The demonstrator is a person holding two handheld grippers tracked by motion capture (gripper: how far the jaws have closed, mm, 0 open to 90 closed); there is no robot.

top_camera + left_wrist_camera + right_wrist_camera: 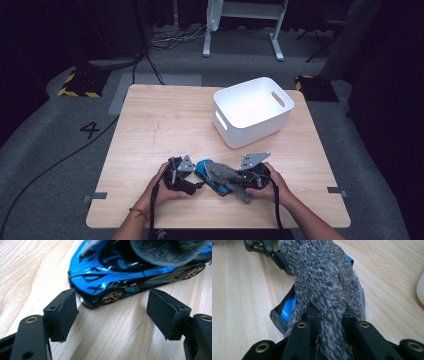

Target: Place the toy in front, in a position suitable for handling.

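Note:
A blue and black toy car (107,280) lies on the wooden table (165,125) near its front edge. A grey fluffy cloth (324,285) is draped over the car's roof and rear. My right gripper (330,317) is shut on one end of that cloth, and its fibres bunch between the jaws. My left gripper (112,307) stands open at the car's nose, a pad (62,312) on each side, with the front wheel just beyond the gap. In the high view both grippers, left (197,184) and right (245,177), flank the car (206,175) and the cloth (225,175).
A white plastic bin (252,111) with handle slots stands at the table's back right, and its rim (420,290) edges into the right gripper view. Bare wood stretches to the left and behind the car. The person's forearms enter from the bottom.

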